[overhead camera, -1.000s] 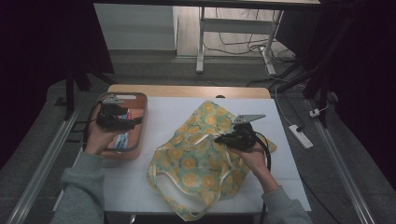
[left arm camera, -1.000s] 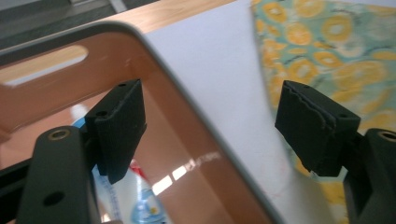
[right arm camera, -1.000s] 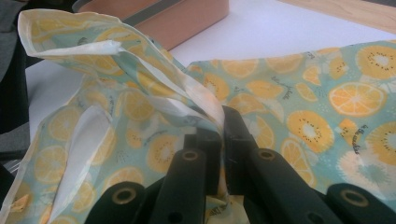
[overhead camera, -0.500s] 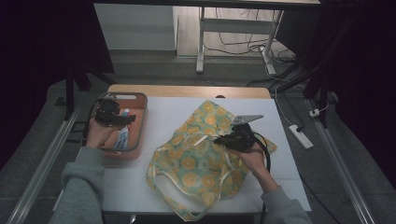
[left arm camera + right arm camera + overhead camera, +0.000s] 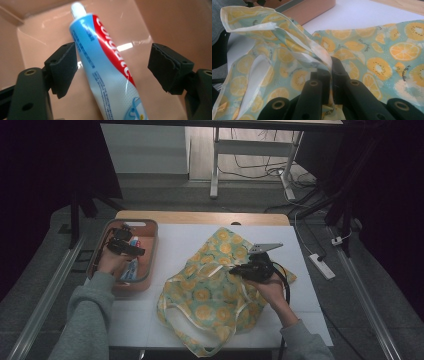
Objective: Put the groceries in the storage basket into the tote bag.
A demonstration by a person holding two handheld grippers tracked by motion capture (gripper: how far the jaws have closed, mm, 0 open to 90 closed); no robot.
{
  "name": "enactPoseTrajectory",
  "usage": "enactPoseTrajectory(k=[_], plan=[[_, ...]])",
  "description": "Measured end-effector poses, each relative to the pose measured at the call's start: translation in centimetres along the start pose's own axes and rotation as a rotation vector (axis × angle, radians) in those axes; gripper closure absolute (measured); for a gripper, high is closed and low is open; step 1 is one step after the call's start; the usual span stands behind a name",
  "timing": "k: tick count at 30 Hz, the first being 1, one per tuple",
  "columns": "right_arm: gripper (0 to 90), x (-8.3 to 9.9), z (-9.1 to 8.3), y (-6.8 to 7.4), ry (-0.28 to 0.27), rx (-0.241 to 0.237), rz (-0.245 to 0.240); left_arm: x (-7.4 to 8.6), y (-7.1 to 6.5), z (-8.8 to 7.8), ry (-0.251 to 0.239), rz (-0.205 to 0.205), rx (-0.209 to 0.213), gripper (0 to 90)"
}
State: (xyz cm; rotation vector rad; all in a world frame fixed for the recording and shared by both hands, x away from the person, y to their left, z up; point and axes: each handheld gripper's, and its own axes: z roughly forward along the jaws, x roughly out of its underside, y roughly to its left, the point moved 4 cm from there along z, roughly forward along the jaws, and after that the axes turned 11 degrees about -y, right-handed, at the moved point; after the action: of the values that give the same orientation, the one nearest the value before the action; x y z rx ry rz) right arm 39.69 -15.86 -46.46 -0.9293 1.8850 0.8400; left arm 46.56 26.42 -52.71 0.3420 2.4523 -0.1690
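A toothpaste tube (image 5: 105,67), blue, white and red with a white cap, lies in a brown tray (image 5: 150,245) at the table's left. My left gripper (image 5: 112,67) hangs open just over it, one jaw on either side of the tube, with a gap to the right jaw. From above, the left gripper (image 5: 125,245) sits inside the tray. A green cloth bag (image 5: 210,295) printed with orange slices lies mid-table. My right gripper (image 5: 330,68) is shut on the bag's top hem (image 5: 322,56), lifting it so the mouth gapes; from above the right gripper (image 5: 250,269) is at the bag's right side.
A white sheet (image 5: 170,240) covers the wooden table (image 5: 200,216). The bag's handles (image 5: 195,340) trail to the near edge. A power strip (image 5: 321,266) lies on the floor at the right, and a metal stand (image 5: 215,165) is beyond the table.
My left gripper has moved left and down into the tray, close over the toothpaste tube. The right gripper has held still, gripping the bag.
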Motion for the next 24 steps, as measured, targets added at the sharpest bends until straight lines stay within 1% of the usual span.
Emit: enactPoseTrajectory(k=[3, 4, 6, 8, 9, 13, 16, 19, 22, 24], plan=[[86.8, 0.1, 0.1, 0.0, 0.006, 0.002, 0.002, 0.3, 0.3, 0.5, 0.019, -0.02, -0.003, 23.7], [86.9, 0.1, 0.1, -0.1, 0.006, 0.002, 0.003, 0.4, 0.4, 0.7, 0.03, -0.019, -0.005, 23.9], [86.8, 0.2, 0.1, -0.1, 0.008, 0.002, 0.004, 0.7, 0.5, 1.1, 0.044, -0.027, 0.004, 28.1], [86.8, 0.2, 0.2, -0.2, 0.008, 0.002, 0.004, 0.9, 0.6, 1.4, 0.069, -0.032, 0.009, 29.9], [86.8, 0.3, 0.2, -0.2, 0.009, 0.003, 0.003, 1.0, 0.6, 1.5, 0.078, -0.03, 0.006, 31.9], [86.8, 0.3, 0.2, -0.2, 0.009, 0.006, 0.002, 1.1, 0.7, 1.7, 0.097, -0.064, 0.01, 33.7], [86.8, 0.3, 0.1, -0.3, 0.006, 0.009, 0.003, 1.1, 0.8, 1.6, 0.103, -0.078, 0.011, 38.0], [86.8, 0.3, 0.0, -0.4, 0.006, 0.014, 0.005, 1.1, 1.2, 1.5, 0.109, -0.092, -0.002, 44.1], [86.8, 0.3, 0.0, -0.4, 0.006, 0.018, 0.005, 1.2, 1.5, 1.5, 0.114, -0.103, -0.006, 47.0], [86.8, 0.3, -0.1, -0.5, 0.013, 0.035, 0.005, 1.2, 1.6, 1.5, 0.12, -0.105, -0.008, 48.1]])
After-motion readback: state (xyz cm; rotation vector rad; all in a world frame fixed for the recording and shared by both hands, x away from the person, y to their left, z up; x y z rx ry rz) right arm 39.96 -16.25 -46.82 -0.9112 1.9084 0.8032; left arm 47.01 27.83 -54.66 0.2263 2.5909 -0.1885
